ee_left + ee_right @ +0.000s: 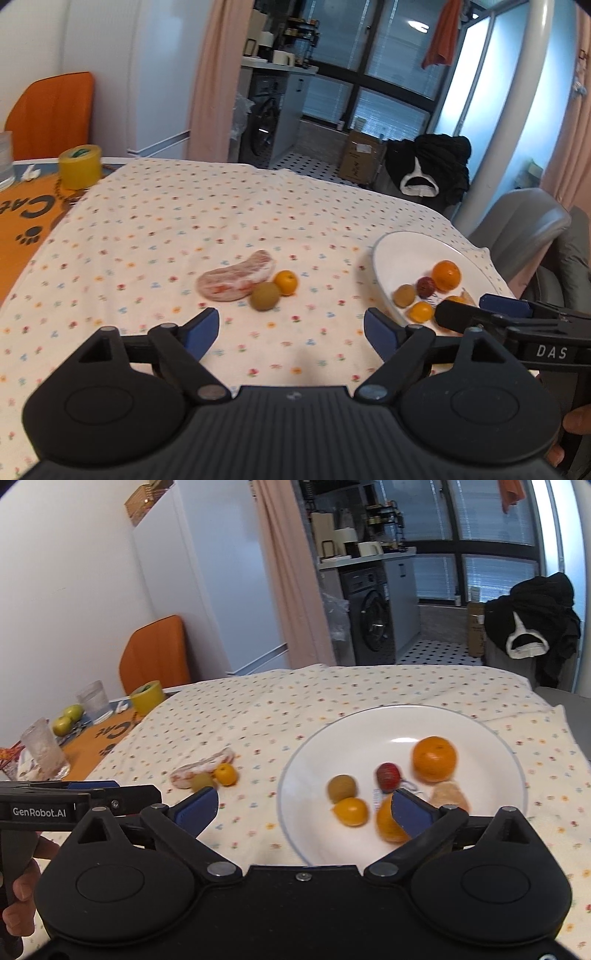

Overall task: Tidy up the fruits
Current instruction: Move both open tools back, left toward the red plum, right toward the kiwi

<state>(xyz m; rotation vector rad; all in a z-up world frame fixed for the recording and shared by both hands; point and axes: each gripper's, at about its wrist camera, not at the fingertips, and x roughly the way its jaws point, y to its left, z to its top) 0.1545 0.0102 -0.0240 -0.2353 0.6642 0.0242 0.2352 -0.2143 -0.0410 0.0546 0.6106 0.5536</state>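
At the centre of the left wrist view, 3 fruits lie on the flower-print cloth covering the worktop (147, 236): a pale pink peeled pomelo segment (236, 279), a small round brown-green kiwi (265, 296) and a small orange kumquat-like citrus (286, 282), the kiwi touching both neighbours. The left gripper (291, 325) hangs released, its blue pads spread wide, with the cluster just ahead of the gap and slightly left of its middle. At the right of that frame, the white ceramic plate (384, 258) already holds several fruits, among them a larger round orange mandarin (434, 758), a dark red date-like fruit (388, 775) and a second kiwi (341, 788). The right gripper (303, 806) is also open and empty, hovering over the plate's near rim. The pomelo segment looks soft, light and easily crushed, so a gentle hold across its narrow middle seems wisest. The kiwi and small citrus appear firm but round and likely to roll, best pinched across their widest part. Separating the kiwi from its neighbours first may be necessary.
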